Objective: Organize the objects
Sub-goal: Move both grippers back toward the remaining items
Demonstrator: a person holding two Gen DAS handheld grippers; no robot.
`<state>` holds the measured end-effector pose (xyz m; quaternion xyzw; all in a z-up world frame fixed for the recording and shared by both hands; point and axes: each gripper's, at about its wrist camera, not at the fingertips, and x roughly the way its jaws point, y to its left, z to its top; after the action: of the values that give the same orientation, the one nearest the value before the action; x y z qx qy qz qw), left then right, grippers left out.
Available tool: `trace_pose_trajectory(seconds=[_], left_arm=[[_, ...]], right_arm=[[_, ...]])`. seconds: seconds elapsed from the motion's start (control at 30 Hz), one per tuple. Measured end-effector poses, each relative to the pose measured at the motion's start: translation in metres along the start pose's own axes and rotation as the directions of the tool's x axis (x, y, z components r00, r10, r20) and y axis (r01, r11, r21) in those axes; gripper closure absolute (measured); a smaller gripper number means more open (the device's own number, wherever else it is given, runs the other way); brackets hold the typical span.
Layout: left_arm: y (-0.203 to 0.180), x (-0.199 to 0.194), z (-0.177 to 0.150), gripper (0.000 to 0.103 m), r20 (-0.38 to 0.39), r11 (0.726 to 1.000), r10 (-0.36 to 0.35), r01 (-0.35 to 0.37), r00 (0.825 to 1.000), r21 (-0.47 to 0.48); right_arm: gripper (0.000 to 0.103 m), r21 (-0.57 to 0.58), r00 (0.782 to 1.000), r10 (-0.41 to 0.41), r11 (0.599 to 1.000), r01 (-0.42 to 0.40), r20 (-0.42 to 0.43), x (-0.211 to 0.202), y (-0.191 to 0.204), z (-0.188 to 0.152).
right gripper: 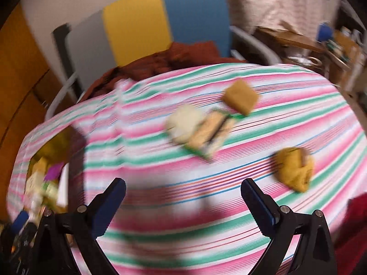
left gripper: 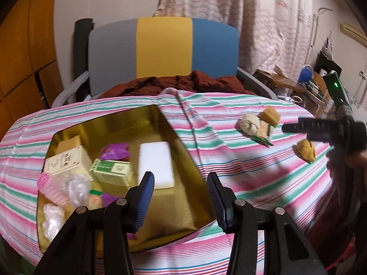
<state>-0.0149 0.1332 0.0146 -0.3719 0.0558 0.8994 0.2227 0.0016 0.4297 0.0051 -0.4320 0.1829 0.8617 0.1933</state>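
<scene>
The gold tin sits toward the left edge of the striped surface, packed along its left side, with a white block and bare floor to the right. Four loose items cluster right of it: pale bun, cracker packet, tan block and yellow bundle, with open cloth between. The left gripper hangs over the tin's near right corner and the right gripper over bare cloth, both with fingers spread and empty.

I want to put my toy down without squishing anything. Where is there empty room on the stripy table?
Bare striped cloth lies between the gold tin and the round white bun, and in front of the yellow bundle. Inside the tin, only the floor beside the white block is free; its left end is crowded.
</scene>
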Motion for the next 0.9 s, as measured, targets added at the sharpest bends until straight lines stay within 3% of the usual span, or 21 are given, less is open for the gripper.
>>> trace_pose_trajectory(seconds=[0.13,0.27,0.47,0.63,0.9], left_arm=[[-0.019,0.006,0.006,0.055,-0.006,0.999,-0.028,0.028,1.000,0.047],[-0.034,0.014,0.016,0.055,-0.018,0.996,-0.049,0.051,0.999,0.069],[-0.059,0.038,0.032,0.055,-0.062,0.993,-0.087,0.092,0.994,0.070],[-0.084,0.064,0.045,0.055,-0.107,0.988,-0.102,0.113,0.989,0.101],[-0.119,0.107,0.070,0.055,-0.149,0.976,-0.145,0.166,0.978,0.142]], right_arm=[[0.001,0.094,0.996,-0.076,0.993,0.072,0.045,0.004,-0.046,0.016],[0.001,0.228,0.988,-0.114,0.970,0.087,0.105,0.009,-0.089,0.021],[0.000,0.430,0.994,-0.073,0.902,0.030,0.084,0.013,-0.129,0.015],[0.000,0.490,0.997,-0.025,0.872,-0.011,0.067,0.018,-0.139,0.011],[0.000,0.479,0.997,0.010,0.876,-0.047,0.079,0.019,-0.137,0.012]])
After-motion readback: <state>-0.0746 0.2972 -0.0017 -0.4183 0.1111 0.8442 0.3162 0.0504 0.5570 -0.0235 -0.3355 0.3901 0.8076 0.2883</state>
